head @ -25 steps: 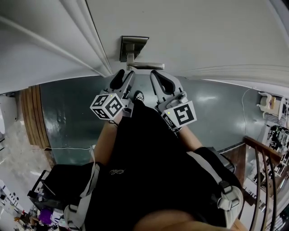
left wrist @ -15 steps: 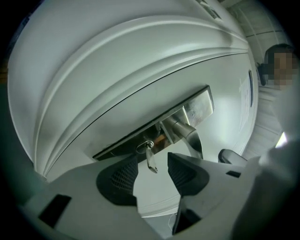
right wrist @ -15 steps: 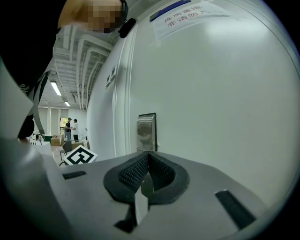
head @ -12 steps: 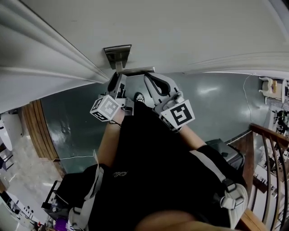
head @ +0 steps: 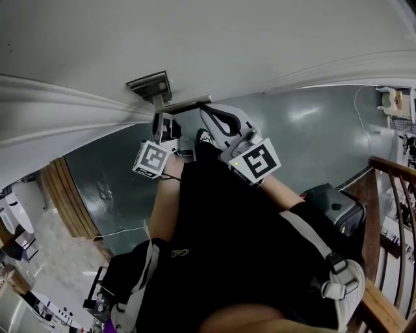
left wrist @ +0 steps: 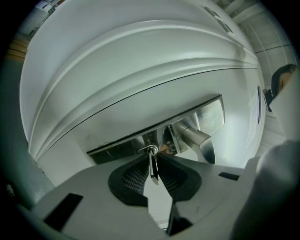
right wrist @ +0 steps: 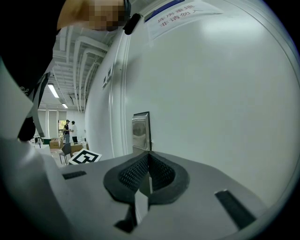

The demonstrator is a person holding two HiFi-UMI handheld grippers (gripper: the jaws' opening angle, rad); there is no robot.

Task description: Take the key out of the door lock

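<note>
A small metal key [left wrist: 152, 168] on a ring sticks out of the steel lock plate [left wrist: 117, 147], just left of the lever handle [left wrist: 197, 138]. My left gripper [left wrist: 152, 158] has just been closing, and its dark pads now pinch the key between them. In the head view the left gripper [head: 158, 118] points at the lock plate [head: 149, 84], under the lever handle [head: 188, 103]. My right gripper [head: 207, 116] hangs beside it, just below the handle. In its own view the right gripper [right wrist: 149, 157] is shut on nothing, a short way off the white door [right wrist: 220, 93].
The door frame's moulding [head: 58, 97] runs left of the lock. Grey floor [head: 312, 136] lies below, with a black case [head: 328, 201] and a wooden railing [head: 390, 175] at the right. A paper notice [right wrist: 178, 14] hangs high on the door. People [right wrist: 70, 129] stand far down the hall.
The left gripper has moved in to the lock plate, rolled a little, and its jaws have gone from wide open to closed on the key. The right gripper has stayed put.
</note>
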